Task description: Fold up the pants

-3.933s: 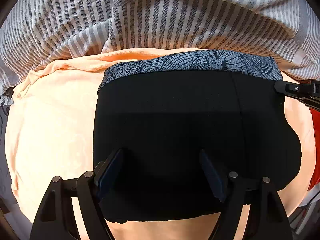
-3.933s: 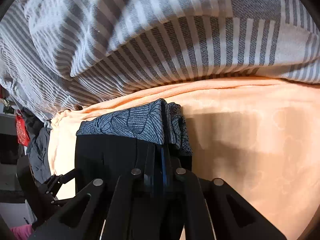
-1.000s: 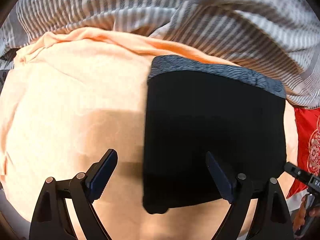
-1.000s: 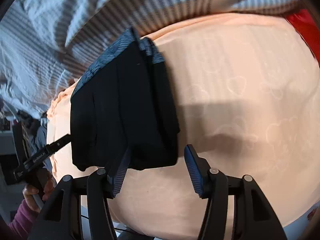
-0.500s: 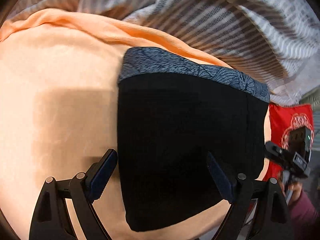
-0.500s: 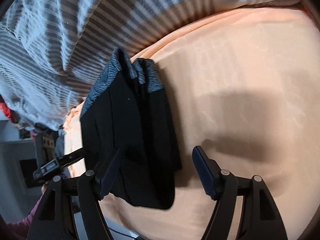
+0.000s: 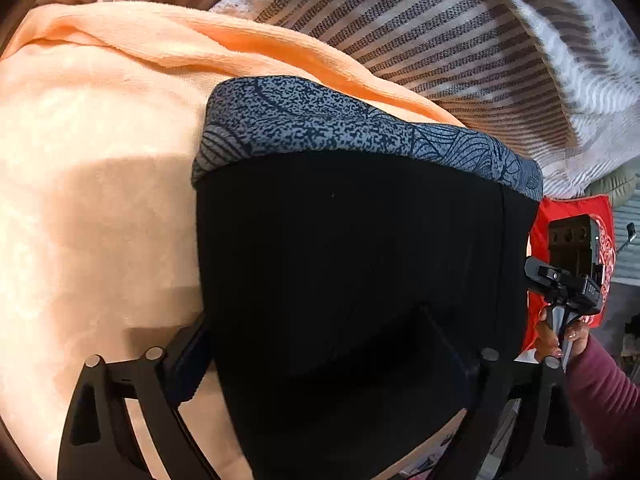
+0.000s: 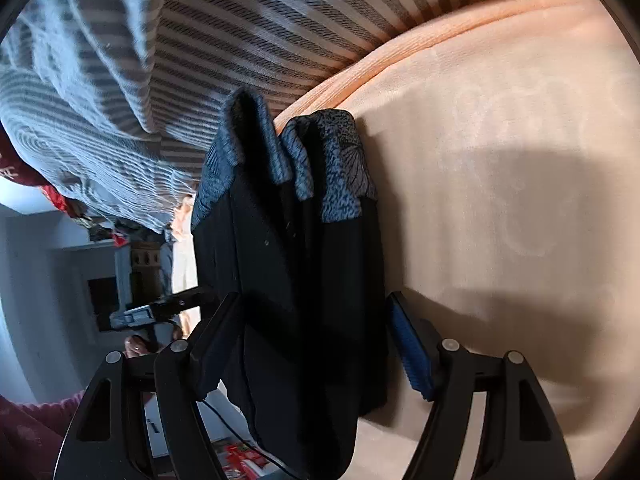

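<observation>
The black pants (image 7: 360, 264) lie folded into a thick rectangle on the peach blanket (image 7: 92, 184), with the grey patterned waistband (image 7: 344, 128) at the far edge. My left gripper (image 7: 320, 364) is open, its fingers straddling the near edge of the bundle. In the right wrist view the folded pants (image 8: 296, 280) show edge-on, several layers thick, waistband (image 8: 320, 168) at the top. My right gripper (image 8: 312, 344) is open, its fingers either side of the bundle's near end. The right gripper also shows in the left view (image 7: 568, 280), at the bundle's right side.
A grey-and-white striped blanket (image 7: 460, 28) is bunched along the far side, also in the right view (image 8: 160, 40). A red cloth (image 7: 600, 240) lies at the right. The blanket's near edge (image 8: 400, 452) drops to the floor; room furniture (image 8: 104, 272) shows at left.
Both grippers have moved in close to the folded pants. Their open fingers now straddle the bundle's near edge. The pants have not moved.
</observation>
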